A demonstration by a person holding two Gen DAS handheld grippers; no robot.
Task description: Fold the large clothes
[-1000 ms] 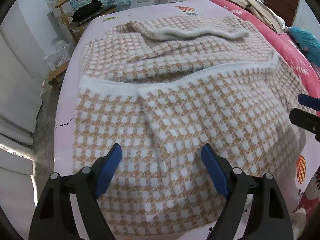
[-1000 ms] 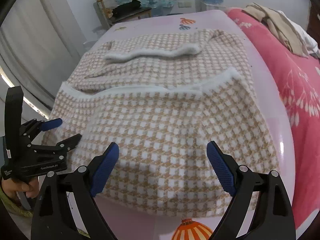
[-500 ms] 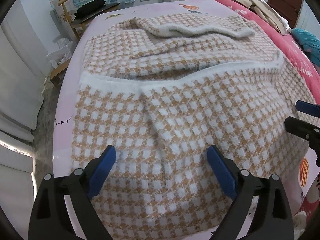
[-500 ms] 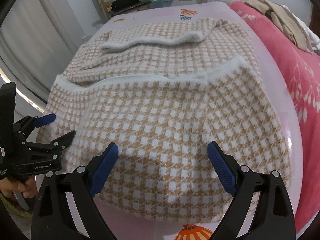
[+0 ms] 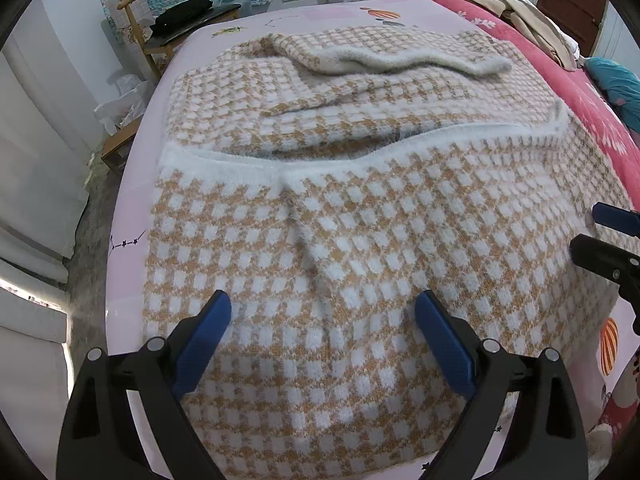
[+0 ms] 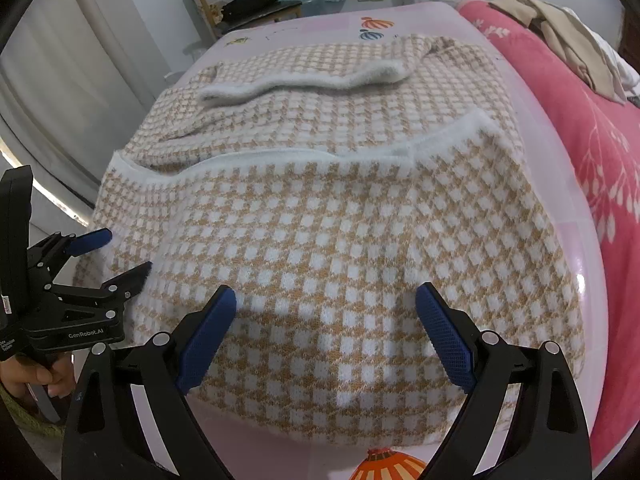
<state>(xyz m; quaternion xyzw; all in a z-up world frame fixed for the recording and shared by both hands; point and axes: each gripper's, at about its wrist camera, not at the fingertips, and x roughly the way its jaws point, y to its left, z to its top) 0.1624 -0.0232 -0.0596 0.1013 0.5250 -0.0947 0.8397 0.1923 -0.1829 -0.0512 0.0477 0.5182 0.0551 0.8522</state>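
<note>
Sweater: checked tan-and-white knit, folded on pink bedsheet.
Left gripper: fingers spread, empty, at 6 o'clock.
Right gripper: fingers spread, empty.

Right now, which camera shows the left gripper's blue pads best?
The left wrist view: the left gripper sits centred, both pads open above the checked sweater, neither touching it. The right wrist view shows it only side-on at the left edge.

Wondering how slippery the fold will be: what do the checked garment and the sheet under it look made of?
Checked garment: a fuzzy, soft knit, likely wool or acrylic, with hairy white trim. Pink sheet: smooth woven fabric, judging by its slight sheen; fibre unclear.
</note>
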